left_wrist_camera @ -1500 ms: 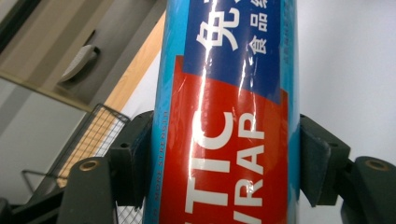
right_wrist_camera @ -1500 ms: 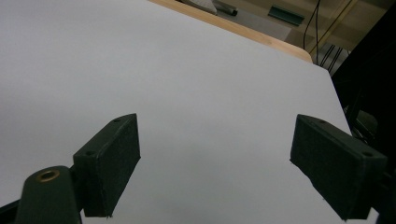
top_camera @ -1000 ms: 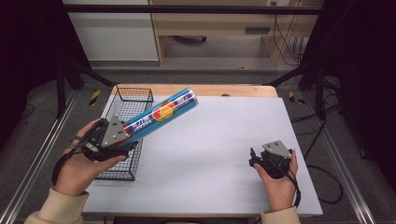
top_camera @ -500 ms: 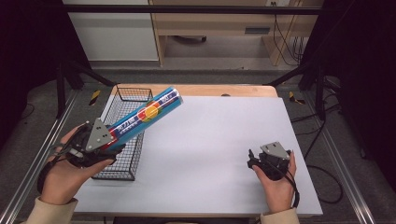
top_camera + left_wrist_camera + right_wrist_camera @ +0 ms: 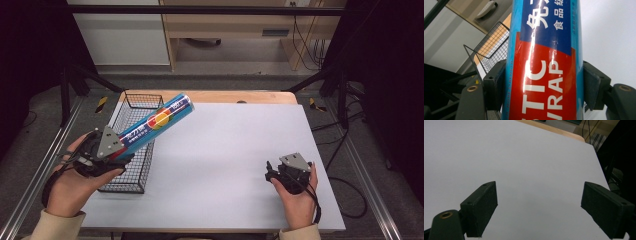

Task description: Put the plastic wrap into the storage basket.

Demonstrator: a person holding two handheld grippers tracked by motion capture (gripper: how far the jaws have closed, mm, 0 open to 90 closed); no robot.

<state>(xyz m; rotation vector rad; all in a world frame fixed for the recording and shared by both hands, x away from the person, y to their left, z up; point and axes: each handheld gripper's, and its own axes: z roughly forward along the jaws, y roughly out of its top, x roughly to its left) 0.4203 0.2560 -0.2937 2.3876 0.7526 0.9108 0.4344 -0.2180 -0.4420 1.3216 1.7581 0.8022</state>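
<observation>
Your left gripper [image 5: 117, 150] pinches the blue tube of plastic wrap [image 5: 157, 121] between its 2 jaws, tilted above the wire basket [image 5: 131, 107] at the table's left. Your right gripper [image 5: 272, 175] rests near right, jaws spread.

Left fingers [image 5: 496, 87] clamped, right fingers [image 5: 481, 207] apart

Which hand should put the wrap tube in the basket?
Left. The left tool already clamps the plastic wrap tube above the wire basket; the right tool is open, far across the table.
</observation>
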